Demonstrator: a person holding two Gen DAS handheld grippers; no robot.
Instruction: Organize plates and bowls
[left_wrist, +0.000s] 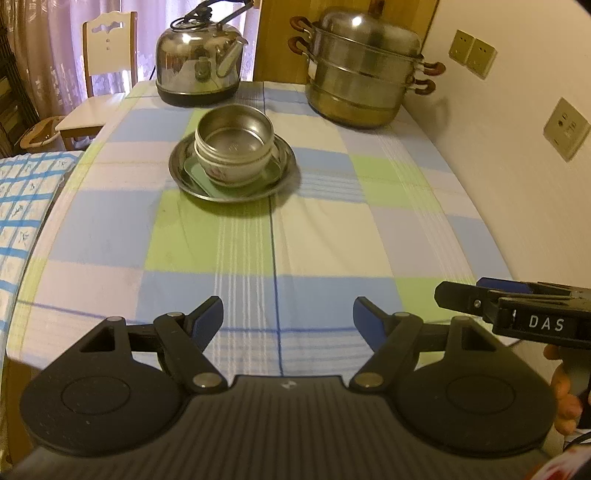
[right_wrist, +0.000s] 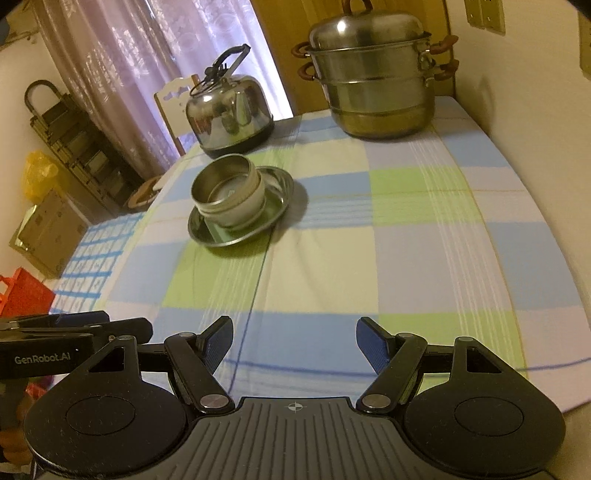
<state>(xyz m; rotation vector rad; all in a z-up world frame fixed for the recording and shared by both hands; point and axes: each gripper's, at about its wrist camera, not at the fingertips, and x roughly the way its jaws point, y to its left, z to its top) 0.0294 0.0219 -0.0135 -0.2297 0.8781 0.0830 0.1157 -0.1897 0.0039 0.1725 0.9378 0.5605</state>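
As far as the stacking goes, the job looks close to finished: a shiny steel bowl (left_wrist: 233, 127) sits nested in a white ceramic bowl with a flower print (left_wrist: 225, 168), which stands on a pale green rectangular dish (left_wrist: 201, 177), and all of it rests on a round stainless steel plate (left_wrist: 232, 162). That pile is in front of the domed steel kettle with a black base (left_wrist: 199, 62), toward the near edge of the checked blue, green and white cloth covering the worktop (left_wrist: 332, 236), and left of the two-tier steel steamer pot (left_wrist: 365, 70) as I stand.

No loose plates or bowls show anywhere else around the kettle, so I judge nothing is left to gather; perhaps the pile only needs shifting or squaring, though I cannot tell that.

Both tools are well short of the pile, at the near edge. The left hand-held gripper (left_wrist: 288, 317) has its jaws spread with nothing between them, and the right hand-held gripper (right_wrist: 294, 338) is likewise agape and empty, just beside it.
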